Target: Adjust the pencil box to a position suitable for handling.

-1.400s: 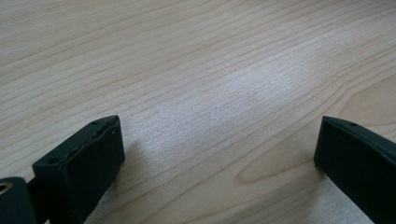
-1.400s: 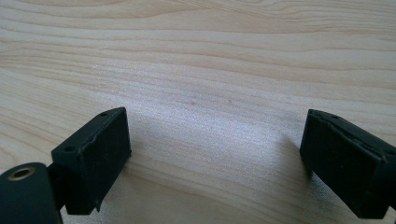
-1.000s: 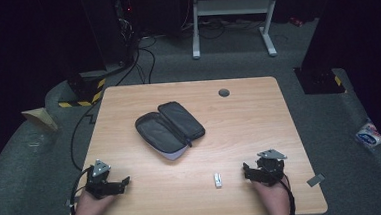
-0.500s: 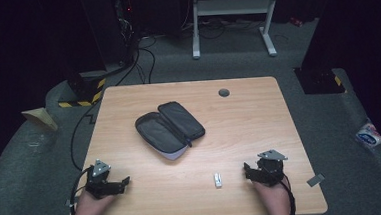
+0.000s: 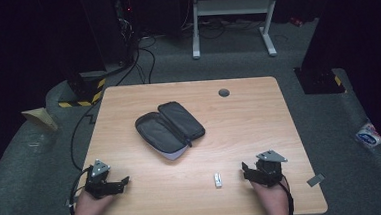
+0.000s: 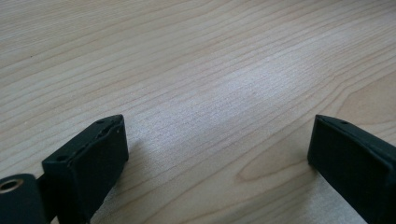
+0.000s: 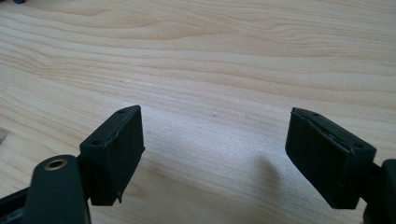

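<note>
clip: small, white; near front edge of table; long axis roughly front-to-back
right gripper: nearer; clip just to its left; jaws wide, empty
left gripper: well apart; wide, empty
case: open, mid-table

An open case lies mid-tabletop, toward the left edge, blocking the middle. A small white piece sits near the front edge, just left of my right gripper. Bare wood lies between both my spread jaws, along the right edge, and across the front from my left gripper.
</note>
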